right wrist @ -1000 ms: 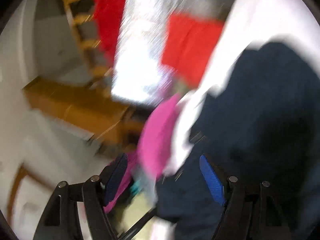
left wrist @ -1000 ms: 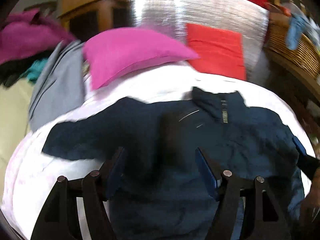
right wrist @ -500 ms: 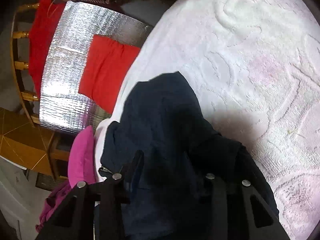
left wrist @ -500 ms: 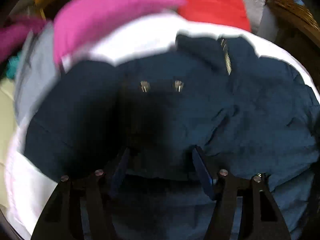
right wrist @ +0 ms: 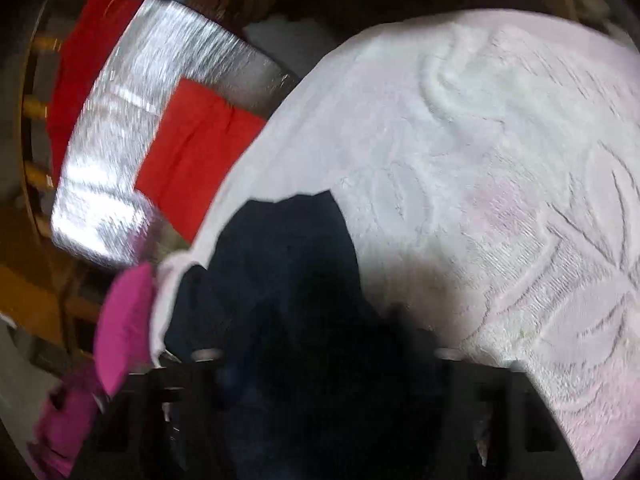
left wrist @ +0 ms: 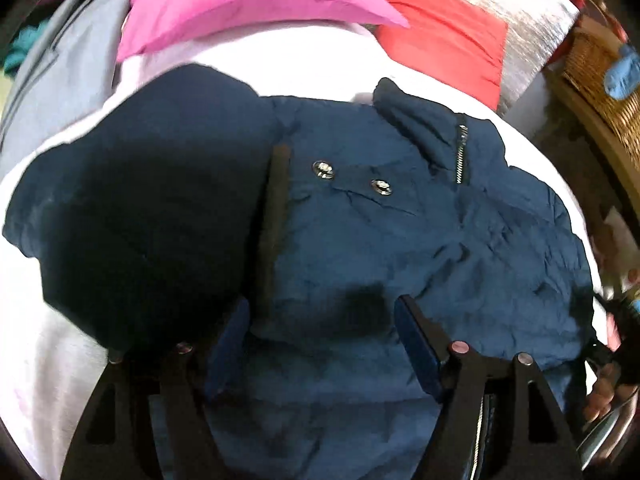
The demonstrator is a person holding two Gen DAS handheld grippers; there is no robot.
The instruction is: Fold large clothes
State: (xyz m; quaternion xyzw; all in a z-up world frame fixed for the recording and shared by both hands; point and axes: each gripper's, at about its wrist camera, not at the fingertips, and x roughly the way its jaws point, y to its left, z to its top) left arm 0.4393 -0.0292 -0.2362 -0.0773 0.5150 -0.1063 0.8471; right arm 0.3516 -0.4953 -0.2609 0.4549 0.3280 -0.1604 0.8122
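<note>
A navy blue jacket (left wrist: 360, 216) with a zip collar and two metal snaps lies spread on a white textured bedspread (left wrist: 304, 68). My left gripper (left wrist: 320, 340) is open, its blue-padded fingers just above the jacket's lower middle, holding nothing. In the right wrist view the jacket (right wrist: 288, 280) bunches dark and blurred in front of my right gripper (right wrist: 320, 364). Its fingers are wide apart with dark cloth between them. The bedspread (right wrist: 500, 168) fills the right of that view.
A pink cushion (left wrist: 240, 4), a red cloth (left wrist: 448, 40) on a silver foil sheet (left wrist: 532, 20) and a grey garment (left wrist: 60, 80) lie at the far side. A wicker basket (left wrist: 600, 68) stands at right. A wooden frame (right wrist: 36, 112) is at left.
The left gripper has drawn back a little, so more of the jacket shows. The right gripper has swung from the room's side down over the jacket's edge and the bedspread.
</note>
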